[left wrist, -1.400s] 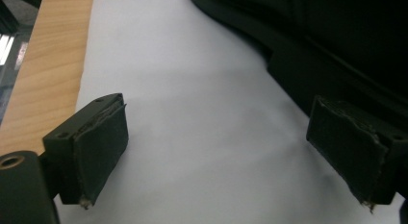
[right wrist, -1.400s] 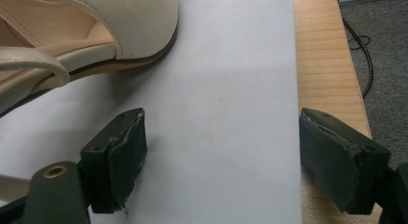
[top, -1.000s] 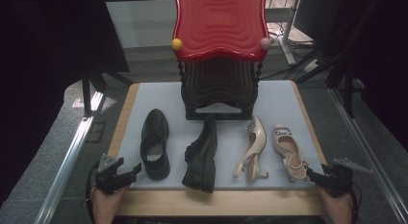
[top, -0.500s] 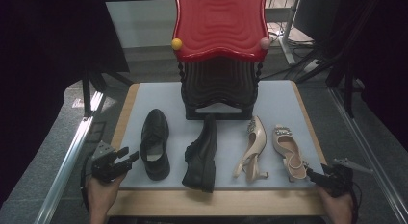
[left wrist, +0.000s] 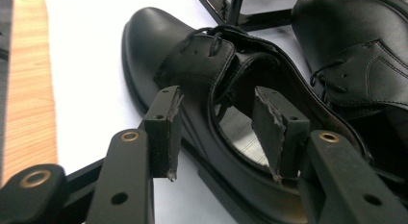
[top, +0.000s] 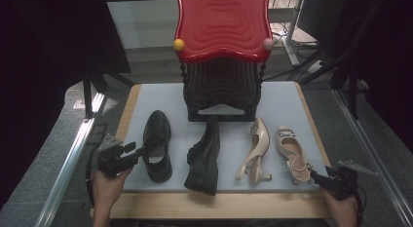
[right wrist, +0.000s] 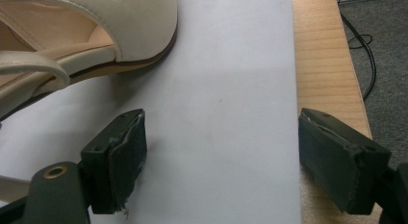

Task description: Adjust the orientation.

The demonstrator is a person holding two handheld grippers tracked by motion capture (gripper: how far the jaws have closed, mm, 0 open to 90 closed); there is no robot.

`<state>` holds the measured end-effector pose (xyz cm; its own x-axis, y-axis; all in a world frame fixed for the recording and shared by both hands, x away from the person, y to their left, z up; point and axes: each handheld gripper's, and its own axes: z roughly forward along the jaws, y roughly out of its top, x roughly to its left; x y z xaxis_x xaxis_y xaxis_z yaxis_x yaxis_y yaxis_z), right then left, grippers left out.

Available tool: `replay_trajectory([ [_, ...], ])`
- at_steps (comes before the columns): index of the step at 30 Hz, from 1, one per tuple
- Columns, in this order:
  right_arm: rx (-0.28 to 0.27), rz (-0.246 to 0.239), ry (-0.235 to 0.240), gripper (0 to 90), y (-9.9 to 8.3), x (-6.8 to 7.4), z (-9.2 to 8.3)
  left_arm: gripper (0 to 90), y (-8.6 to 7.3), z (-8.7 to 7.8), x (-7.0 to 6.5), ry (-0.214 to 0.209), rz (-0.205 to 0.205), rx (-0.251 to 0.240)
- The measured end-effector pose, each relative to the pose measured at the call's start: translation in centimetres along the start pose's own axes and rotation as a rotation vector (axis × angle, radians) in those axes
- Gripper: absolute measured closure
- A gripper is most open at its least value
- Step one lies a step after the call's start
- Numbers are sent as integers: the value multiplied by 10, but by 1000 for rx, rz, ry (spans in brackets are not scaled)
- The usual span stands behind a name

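Two pairs of shoes lie on a pale blue mat (top: 282, 105). The left black lace-up shoe (top: 157, 139) (left wrist: 159, 41) stands upright; its mate (top: 204, 156) (left wrist: 356, 51) lies tipped on its side. My left gripper (top: 146, 150) (left wrist: 221, 132) is at the upright shoe's left side, one pad outside its wall and one over the opening. Its jaws have just been closing, and a gap still shows at both pads. My right gripper (top: 314, 176) (right wrist: 221, 156) rests open over bare mat beside the cream sandal (top: 291, 151) (right wrist: 96, 22).
A cream slingback heel (top: 255, 149) lies on its side left of the sandal. A black shoe rack (top: 221, 85) with a red wavy top (top: 221, 22) stands at the mat's back middle. The wooden table edge (top: 219, 207) runs along the front; a metal rail (top: 73, 154) borders the left.
My left gripper has risen from the front left corner and moved right to the upright black shoe, with its jaws narrower. The right gripper and the shoes have stayed put.
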<state>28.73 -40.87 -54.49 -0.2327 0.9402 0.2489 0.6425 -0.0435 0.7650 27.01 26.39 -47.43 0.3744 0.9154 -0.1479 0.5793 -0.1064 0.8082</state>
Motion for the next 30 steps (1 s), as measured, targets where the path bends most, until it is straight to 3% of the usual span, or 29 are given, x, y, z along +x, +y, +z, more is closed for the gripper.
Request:
replay_trajectory([
  [5, -3, 4, 1, 182, 0, 0, 0, 502, 1, 17, -1, 19, 13, 46],
  [13, -6, 8, 6, 182, 0, -1, 0, 581, 2, 33, 1, 50, 3, 94],
  [14, -6, 8, 6, 182, 0, -1, 0, 630, 2, 34, 2, 55, -1, 93],
  [17, -5, 7, 6, 182, 0, -1, 0, 653, 3, 35, 3, 58, -19, 91],
  [22, -6, 9, 9, 182, 0, -2, 0, 718, 5, 33, -2, 98, 6, 85],
  [24, -6, 11, 11, 182, 0, -2, 0, 774, 5, 31, -2, 136, 19, 75],
  [30, -7, 12, 11, 182, 0, -2, 0, 835, 2, 30, 1, 160, 21, 46],
])
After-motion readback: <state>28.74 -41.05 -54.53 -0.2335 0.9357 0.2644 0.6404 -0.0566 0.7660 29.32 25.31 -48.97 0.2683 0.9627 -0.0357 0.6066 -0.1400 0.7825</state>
